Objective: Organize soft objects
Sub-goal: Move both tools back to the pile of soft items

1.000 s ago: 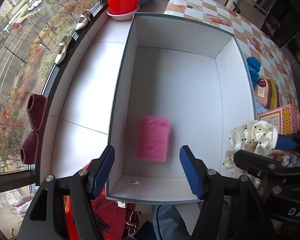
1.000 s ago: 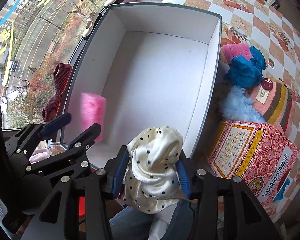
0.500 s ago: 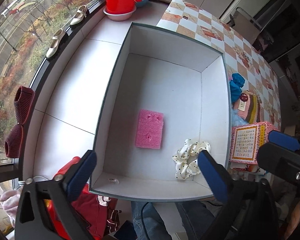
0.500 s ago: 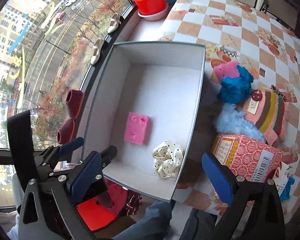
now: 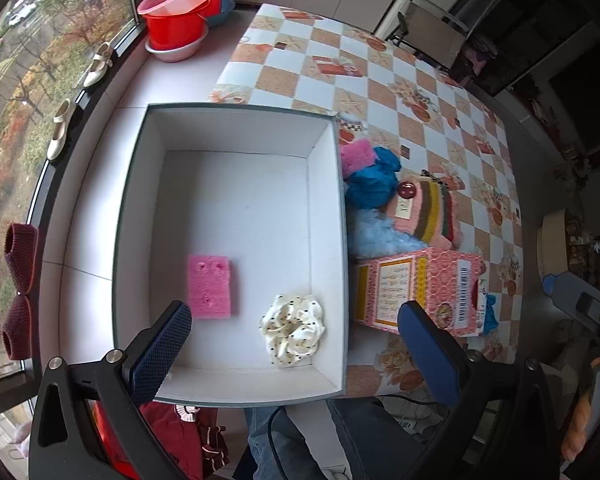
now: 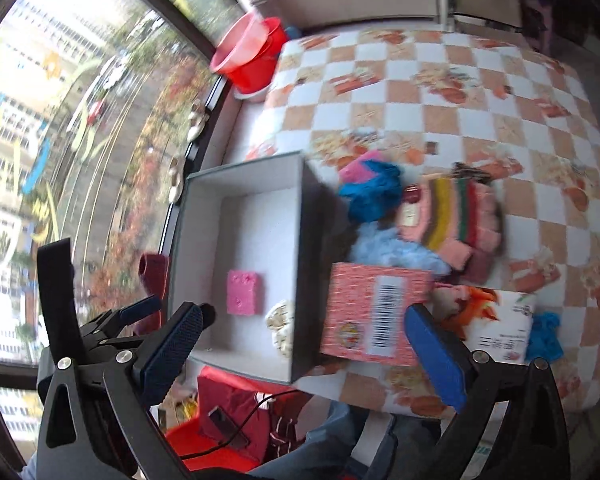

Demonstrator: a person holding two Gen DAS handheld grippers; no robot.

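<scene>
Both hand-held grippers are hanging high over the bench (image 5: 380, 80) and looking down. The left hand-held gripper (image 5: 296, 348) is standing wide open with nothing between its blue pads, and the right hand-held gripper (image 6: 304, 344) is wide open and empty too. The big white box (image 5: 328, 208) is sitting at the edge of the bench, beside the window. Two soft things are lying on its floor near the front wall: a pink sponge (image 5: 210, 286) and a dotted scrunchie (image 5: 294, 330), a little apart from each other. They are likely lying there because the box is the place where the soft things are being gathered. More soft things are waiting on the bench just beside the box: a second pink sponge (image 5: 358, 152), a blue puff (image 5: 370, 184), a pale blue fluffy thing (image 5: 380, 232) and a striped knit hat (image 5: 432, 212). A pink carton (image 5: 416, 288) is sitting next to them. The job looks only partly done, and the open jaws are ready for the next soft thing.
</scene>
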